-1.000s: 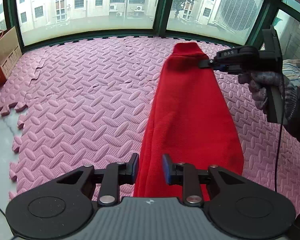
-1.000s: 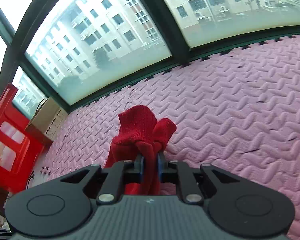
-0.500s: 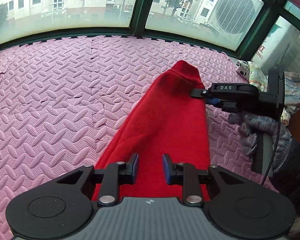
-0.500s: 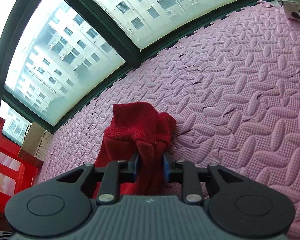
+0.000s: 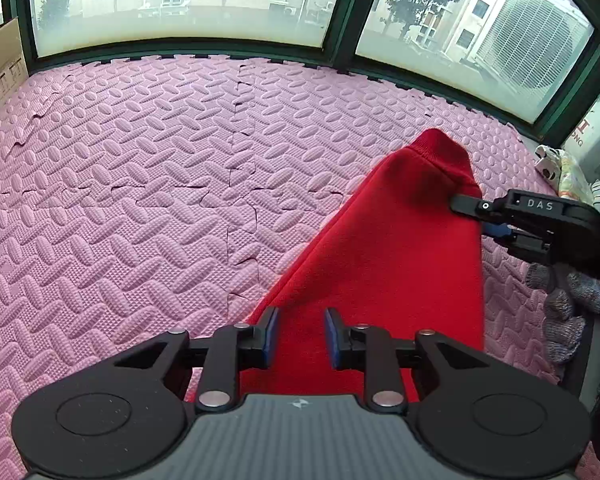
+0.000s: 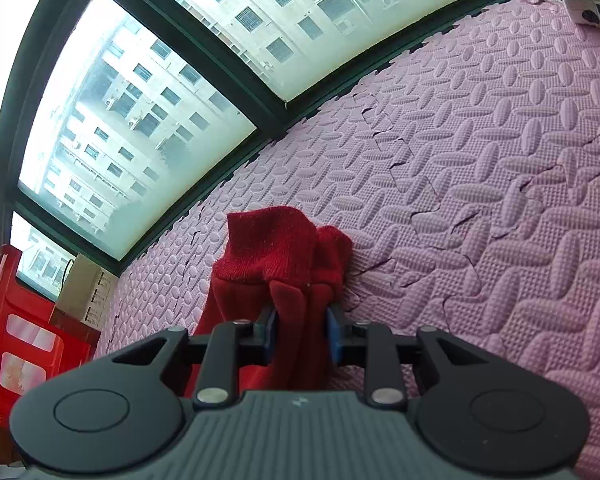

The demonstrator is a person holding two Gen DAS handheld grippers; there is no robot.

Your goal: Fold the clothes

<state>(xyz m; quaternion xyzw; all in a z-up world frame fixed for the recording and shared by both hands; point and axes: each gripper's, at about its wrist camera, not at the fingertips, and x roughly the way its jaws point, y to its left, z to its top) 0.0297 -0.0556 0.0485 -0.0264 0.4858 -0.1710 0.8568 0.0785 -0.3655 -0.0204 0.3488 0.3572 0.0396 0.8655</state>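
The red garment [image 5: 384,264] lies as a long folded strip on the pink foam mat [image 5: 140,200], its ribbed end toward the window [image 5: 180,0].

**Left gripper** [image 5: 298,338]: the jaws stand spread over the near end of the strip. Cloth shows in the gap, but the pads do not press on it.

**Right gripper** [image 6: 302,334]: it sits at the far, ribbed end of the strip. A bunch of cloth fills the gap between the blue pads. In the left wrist view the fingers [image 5: 466,206] straddle the edge of the garment. Whether the pads grip the cloth or only touch it cannot be told; the bunch looks loose rather than pinched.

**Step in hand (judged):** laying the strip down and letting it go, before the next fold.

**To do it well:**
1. Free the ribbed end only once it rests on the mat, so that the stacked layers do not slide apart.
2. Withdraw the right gripper along the line of its fingers. A sideways pull is likely to drag the bunched cuff and skew the strip.
3. Before closing the left gripper, set both pads across all layers of the near edge, not the top layer alone.
4. Keep the strip straight. The mat is ribbed and may catch the knit.
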